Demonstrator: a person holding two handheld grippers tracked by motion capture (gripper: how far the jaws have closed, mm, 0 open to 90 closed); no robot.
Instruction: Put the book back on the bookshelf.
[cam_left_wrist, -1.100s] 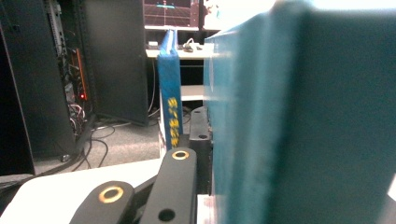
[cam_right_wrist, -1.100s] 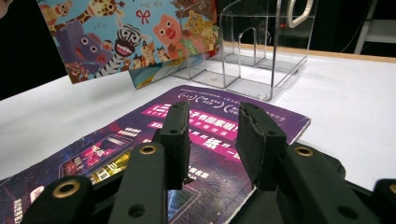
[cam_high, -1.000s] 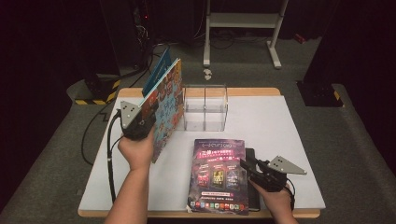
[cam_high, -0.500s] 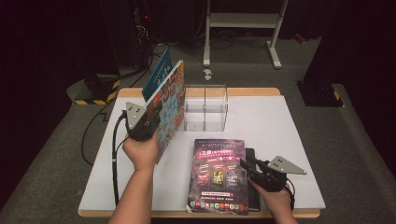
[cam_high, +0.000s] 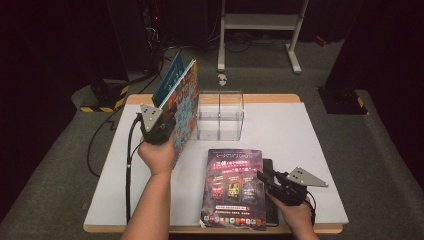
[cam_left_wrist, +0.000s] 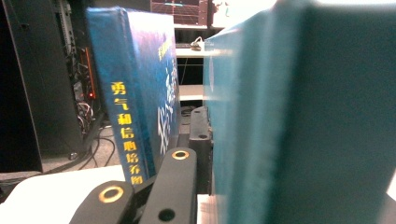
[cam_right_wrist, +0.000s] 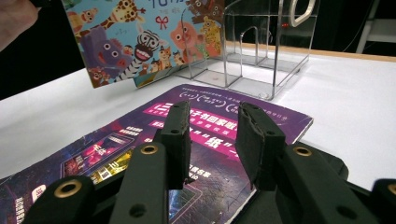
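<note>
1. Picture book, the one with the cartoon animals on its cover, stands upright on edge above the table's left part, clamped in the left gripper together with a blue book behind it.
2. Compared with a second ago, the left hand has carried the pair a little to the right, so the cover's front edge now sits just beside the left wall of the clear rack. A second ago there was more bare table between them.
3. Left gripper: jaws closed tight on the books' lower edge. In the left gripper view the blue book's spine and a teal cover flank the jaws.
4. Right gripper: it has not moved. Its jaws stand part open over the purple magazine lying flat near the table's front edge, with nothing between the pads.
5. My reading: the books are headed for a slot in the rack. They are not yet inside. They probably need lifting over the wall and squaring to the dividers.
</note>
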